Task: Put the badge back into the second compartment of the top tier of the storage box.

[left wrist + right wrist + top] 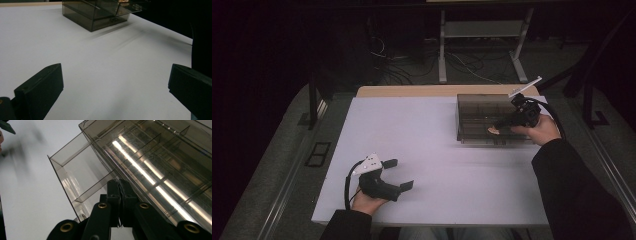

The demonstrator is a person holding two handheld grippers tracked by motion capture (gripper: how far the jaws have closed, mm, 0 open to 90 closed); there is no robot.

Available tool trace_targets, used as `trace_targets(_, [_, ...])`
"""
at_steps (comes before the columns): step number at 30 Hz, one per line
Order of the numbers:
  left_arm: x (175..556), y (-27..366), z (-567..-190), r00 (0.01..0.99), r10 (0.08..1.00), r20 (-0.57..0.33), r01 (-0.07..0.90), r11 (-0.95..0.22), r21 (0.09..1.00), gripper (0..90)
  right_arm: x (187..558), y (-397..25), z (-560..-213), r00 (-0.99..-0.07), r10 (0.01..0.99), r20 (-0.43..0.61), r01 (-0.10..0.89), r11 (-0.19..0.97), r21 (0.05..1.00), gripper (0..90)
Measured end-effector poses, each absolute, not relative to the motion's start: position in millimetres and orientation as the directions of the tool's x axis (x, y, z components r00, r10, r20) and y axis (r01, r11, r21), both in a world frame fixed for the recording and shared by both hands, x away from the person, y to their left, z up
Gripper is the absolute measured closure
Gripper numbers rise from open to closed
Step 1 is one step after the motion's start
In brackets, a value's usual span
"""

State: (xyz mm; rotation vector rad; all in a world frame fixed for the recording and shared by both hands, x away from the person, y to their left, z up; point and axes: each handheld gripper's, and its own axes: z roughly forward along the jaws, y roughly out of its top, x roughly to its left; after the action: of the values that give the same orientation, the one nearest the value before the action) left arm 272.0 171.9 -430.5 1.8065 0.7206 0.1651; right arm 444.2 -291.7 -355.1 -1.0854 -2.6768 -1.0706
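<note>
The right hand-held gripper (501,125), jaws pressed together on the drawer front of the smoky plastic organiser box (477,107) at the bench's (412,130) far right, grips something judged light, rigid, slippery; the left hand-held gripper (400,174) rests wide open, empty.

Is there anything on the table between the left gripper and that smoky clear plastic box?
Nothing visible. The open left gripper rests on the near left part of the white table, and only bare tabletop lies between it and the smoky transparent plastic compartment box at the far right, where the right gripper is.
</note>
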Motion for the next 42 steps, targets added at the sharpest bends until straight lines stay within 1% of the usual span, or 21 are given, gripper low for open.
trace_targets(2, [272.0, 172.1, -430.5, 0.803, 0.547, -0.235, 0.389, -0.184, 0.903, 0.0, 443.6, -291.7, -354.7, -0.749, 0.592, 0.296, 0.634, 0.512, 0.58, 85.8])
trace_targets(7, [271.8, 172.0, -430.4, 0.804, 0.547, -0.234, 0.39, -0.187, 0.902, 0.0, 441.3, -290.6, -353.1, -0.746, 0.599, 0.291, 0.638, 0.516, 0.571, 80.6])
trace_targets(12, [271.7, 172.2, -430.4, 0.804, 0.547, -0.234, 0.389, -0.186, 0.902, 0.0, 437.3, -289.5, -348.5, -0.75, 0.603, 0.271, 0.627, 0.518, 0.582, 76.5])
trace_targets(19, [271.4, 171.8, -430.3, 0.804, 0.547, -0.233, 0.389, -0.187, 0.902, 0.0, 430.0, -291.4, -341.9, -0.726, 0.641, 0.247, 0.635, 0.489, 0.597, 62.7])
trace_targets(22, [271.1, 172.0, -430.3, 0.803, 0.548, -0.235, 0.389, -0.184, 0.903, 0.0, 425.3, -292.0, -337.2, -0.714, 0.654, 0.248, 0.637, 0.463, 0.616, 54.9])
trace_targets(24, [271.1, 172.0, -430.3, 0.803, 0.547, -0.235, 0.39, -0.185, 0.902, 0.0, 422.4, -292.5, -334.5, -0.711, 0.656, 0.252, 0.638, 0.453, 0.623, 45.1])
trace_targets(27, [271.0, 171.8, -430.3, 0.804, 0.547, -0.234, 0.389, -0.187, 0.902, 0.0, 416.8, -293.4, -331.2, -0.709, 0.65, 0.273, 0.639, 0.429, 0.638, 33.5])
trace_targets(30, [270.7, 171.7, -430.2, 0.802, 0.548, -0.235, 0.39, -0.184, 0.902, 0.0, 412.4, -292.7, -329.4, -0.7, 0.663, 0.266, 0.642, 0.421, 0.641, 20.6])
trace_targets(31, [270.7, 171.9, -430.2, 0.802, 0.549, -0.235, 0.39, -0.184, 0.902, 0.0, 410.8, -292.2, -329.0, -0.691, 0.67, 0.272, 0.65, 0.41, 0.64, 17.7])
trace_targets(32, [270.6, 172.0, -430.2, 0.802, 0.549, -0.235, 0.39, -0.183, 0.902, 0.0, 409.0, -292.4, -328.7, -0.69, 0.67, 0.272, 0.648, 0.406, 0.645, 17.4])
trace_targets(34, [270.6, 172.0, -430.2, 0.802, 0.549, -0.235, 0.39, -0.183, 0.902, 0.0, 406.3, -292.0, -327.7, -0.686, 0.677, 0.267, 0.648, 0.401, 0.648, 10.6])
trace_targets(36, [270.7, 172.0, -430.3, 0.802, 0.549, -0.235, 0.39, -0.184, 0.902, 0.0, 402.7, -291.9, -326.2, -0.687, 0.673, 0.275, 0.645, 0.389, 0.658, 10.5])
trace_targets(37, [270.7, 172.1, -430.3, 0.802, 0.549, -0.234, 0.39, -0.185, 0.902, 0.0, 401.3, -291.9, -325.8, -0.687, 0.672, 0.277, 0.645, 0.388, 0.659, 7.8])
trace_targets(38, [270.7, 172.1, -430.3, 0.803, 0.549, -0.234, 0.39, -0.186, 0.902, 0.0, 399.6, -291.6, -325.8, -0.69, 0.666, 0.284, 0.644, 0.385, 0.661, 0.3])
trace_targets(42, [270.4, 172.2, -430.1, 0.802, 0.549, -0.235, 0.39, -0.183, 0.903, 0.0, 391.7, -291.2, -326.6, -0.686, 0.671, 0.282, 0.643, 0.378, 0.666, 0.0])
